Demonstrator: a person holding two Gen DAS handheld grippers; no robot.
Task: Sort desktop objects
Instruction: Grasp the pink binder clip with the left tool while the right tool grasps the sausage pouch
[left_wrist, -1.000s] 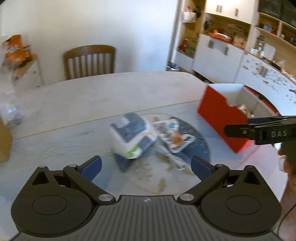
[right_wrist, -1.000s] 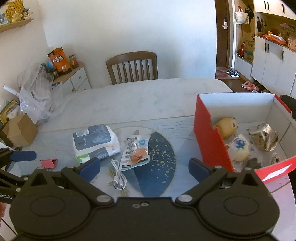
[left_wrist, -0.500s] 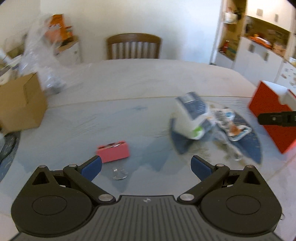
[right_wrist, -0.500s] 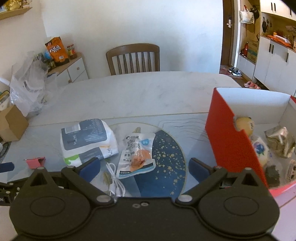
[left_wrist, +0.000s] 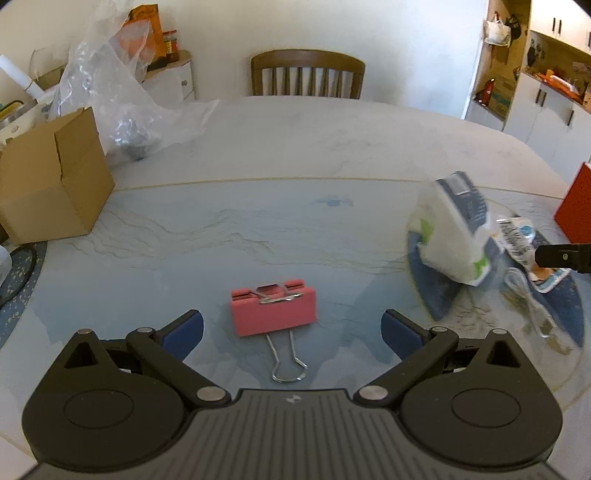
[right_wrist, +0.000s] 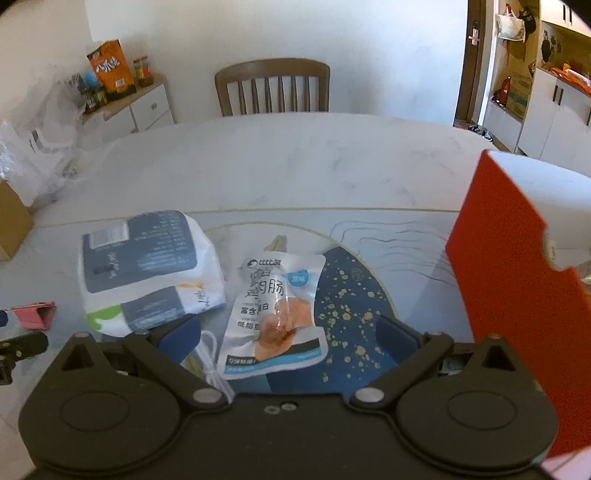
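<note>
A pink binder clip (left_wrist: 273, 312) lies on the table between the blue pads of my open left gripper (left_wrist: 291, 330), its wire handles towards me. The same clip (right_wrist: 35, 314) shows at the left edge of the right wrist view. My right gripper (right_wrist: 290, 338) is open over a white snack pouch (right_wrist: 275, 306). Left of the pouch lies a white and grey tissue pack (right_wrist: 147, 269), and a white cable (right_wrist: 208, 354) sits by the left pad. The red box (right_wrist: 509, 280) stands at the right. The tissue pack (left_wrist: 456, 236) appears right of the clip in the left wrist view.
A cardboard box (left_wrist: 51, 173) and a clear plastic bag (left_wrist: 122, 99) occupy the table's left side. A wooden chair (left_wrist: 306, 77) stands at the far edge. A round blue placemat (right_wrist: 351, 295) lies under the pouch. White cabinets (right_wrist: 550, 118) line the right wall.
My left gripper swung left from the tissue pack and closed in on the pink clip, which now sits between its pads. My right gripper moved forward over the snack pouch, away from the red box.
</note>
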